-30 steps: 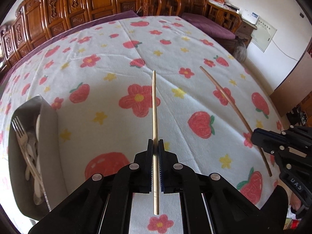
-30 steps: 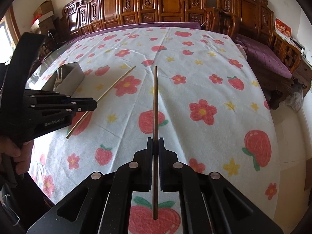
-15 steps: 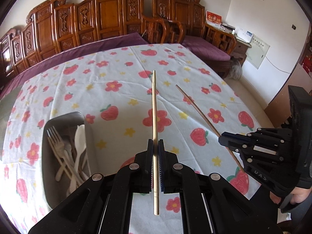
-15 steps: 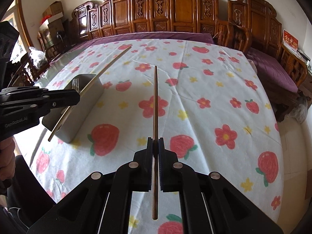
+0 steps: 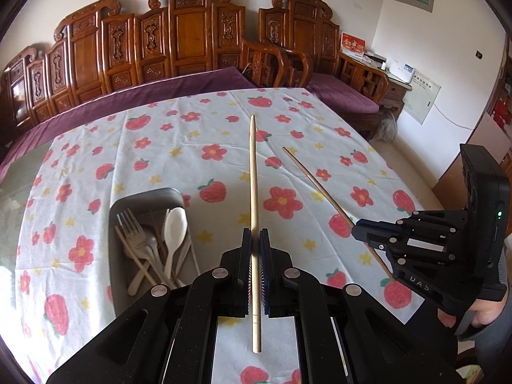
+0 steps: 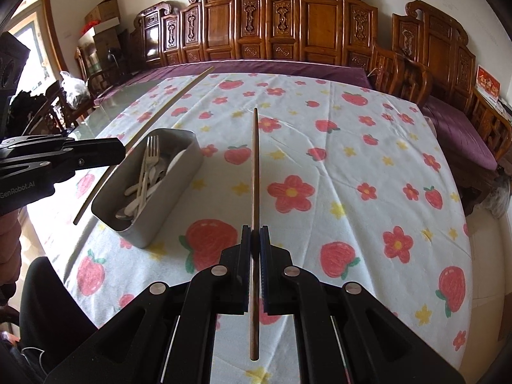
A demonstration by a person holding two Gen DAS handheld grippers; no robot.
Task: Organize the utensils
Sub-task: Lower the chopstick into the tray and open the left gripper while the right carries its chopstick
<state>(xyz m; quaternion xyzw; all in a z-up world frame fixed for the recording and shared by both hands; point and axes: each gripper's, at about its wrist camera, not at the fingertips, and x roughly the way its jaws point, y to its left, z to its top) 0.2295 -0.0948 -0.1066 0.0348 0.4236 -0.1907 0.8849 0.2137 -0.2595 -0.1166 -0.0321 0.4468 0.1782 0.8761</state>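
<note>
My left gripper (image 5: 255,235) is shut on a pale wooden chopstick (image 5: 253,176) that points forward above the table. It also shows in the right wrist view (image 6: 120,152) with its chopstick (image 6: 166,108) over the box. My right gripper (image 6: 255,232) is shut on a darker chopstick (image 6: 255,166); in the left wrist view this gripper (image 5: 356,231) holds that chopstick (image 5: 316,185) at the right. A grey utensil box (image 5: 144,196) (image 6: 179,172) holds a fork (image 5: 129,225), a white spoon (image 5: 174,227) and other pale utensils.
The table has a white cloth with strawberries and flowers (image 5: 281,201). Carved wooden chairs (image 5: 192,38) with purple cushions line the far side. The table's right edge drops to the floor (image 5: 412,166).
Both grippers have risen and pulled back with their chopsticks held. The box has come further into both views, and the left chopstick now hangs over it.
</note>
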